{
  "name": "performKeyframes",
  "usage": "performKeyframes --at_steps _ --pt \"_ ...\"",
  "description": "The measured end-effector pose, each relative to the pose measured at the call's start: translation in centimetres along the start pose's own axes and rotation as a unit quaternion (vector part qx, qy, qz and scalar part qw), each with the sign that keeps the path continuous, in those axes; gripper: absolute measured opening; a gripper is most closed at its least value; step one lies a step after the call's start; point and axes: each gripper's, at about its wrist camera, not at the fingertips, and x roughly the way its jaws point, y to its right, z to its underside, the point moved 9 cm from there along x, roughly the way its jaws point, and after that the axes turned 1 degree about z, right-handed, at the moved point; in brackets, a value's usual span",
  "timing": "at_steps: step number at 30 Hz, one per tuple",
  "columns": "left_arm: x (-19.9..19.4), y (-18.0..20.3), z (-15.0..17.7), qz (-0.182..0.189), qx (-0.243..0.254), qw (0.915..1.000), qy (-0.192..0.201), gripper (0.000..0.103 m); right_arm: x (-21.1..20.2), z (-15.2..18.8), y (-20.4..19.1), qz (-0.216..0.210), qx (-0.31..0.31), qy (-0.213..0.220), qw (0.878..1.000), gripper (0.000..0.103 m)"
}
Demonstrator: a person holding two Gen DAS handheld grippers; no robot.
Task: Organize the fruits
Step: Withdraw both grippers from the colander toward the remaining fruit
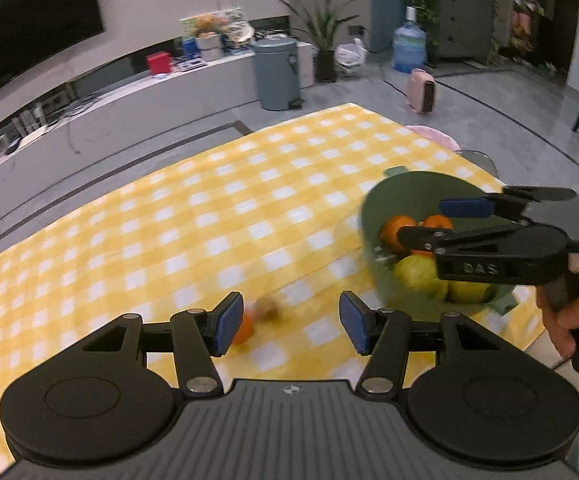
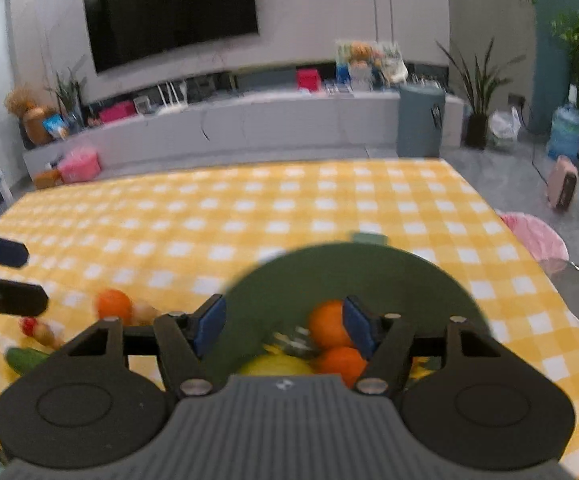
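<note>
Both sets of tongs are spread apart w/ nothing held. The right gripper [image 2: 283,326] is hung over the green bowl [image 2: 273,280], prob bc fruit gets dropped there; oranges [image 2: 327,326] and a yellow-green fruit [image 1: 419,278] are already inside. The left gripper [image 1: 289,322] is aimed at a loose orange [image 1: 244,330] on the table, just by its left pad, likely next to be grabbed. More bits are left near it, too blurred to ID. Surface: yellow checked cloth [image 1: 209,216]. Room: big TV [image 2: 169,8], grey bin [image 1: 277,74].

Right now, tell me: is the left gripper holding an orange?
No. The left gripper is open with nothing between its fingers; one orange lies loose on the tablecloth beside them.
</note>
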Motion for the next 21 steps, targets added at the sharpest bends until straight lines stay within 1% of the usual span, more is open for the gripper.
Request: performKeyframes --at_steps 2,4,6,9,11,13,17,19,20,21 --pt "-0.9 -1.2 0.7 -0.008 -0.015 0.9998 0.006 0.066 -0.9 0.3 -1.9 -0.006 0.004 0.009 1.0 0.063" --pt "-1.9 -2.2 1.4 -0.004 -0.027 0.9995 0.014 0.066 -1.9 0.7 -3.8 -0.014 0.011 0.012 1.0 0.063" --pt "-2.8 -2.7 2.0 0.005 -0.029 0.9993 0.022 0.066 -2.7 1.1 -5.6 -0.019 0.016 0.013 1.0 0.064" --pt "-4.1 -3.5 2.9 0.006 -0.026 0.999 0.036 0.066 -3.6 1.7 -7.8 -0.021 0.021 0.006 1.0 0.064" --pt "-4.7 -4.2 3.5 0.008 -0.031 0.9987 0.041 0.068 -3.9 2.2 -8.8 -0.019 0.025 -0.003 1.0 0.064" --pt "-4.8 -5.1 4.1 0.012 -0.04 0.9985 0.036 0.07 -4.1 2.8 -9.6 -0.018 0.033 -0.013 0.999 0.064" --pt "-5.0 -6.7 5.4 0.008 -0.046 0.9982 0.037 0.07 -4.2 3.3 -11.2 -0.006 0.036 -0.019 0.999 0.064" --pt "-5.2 -7.7 5.9 0.014 -0.057 0.9972 0.047 0.071 -4.1 3.4 -12.1 0.003 0.04 -0.017 0.999 0.068" --pt "-5.2 -8.1 6.0 0.019 -0.066 0.9964 0.05 0.071 -4.0 3.5 -12.3 0.007 0.041 -0.017 0.999 0.073" --pt "-5.1 -8.6 6.1 0.024 -0.076 0.9954 0.053 0.071 -3.9 3.6 -12.7 0.009 0.042 -0.016 0.999 0.075"
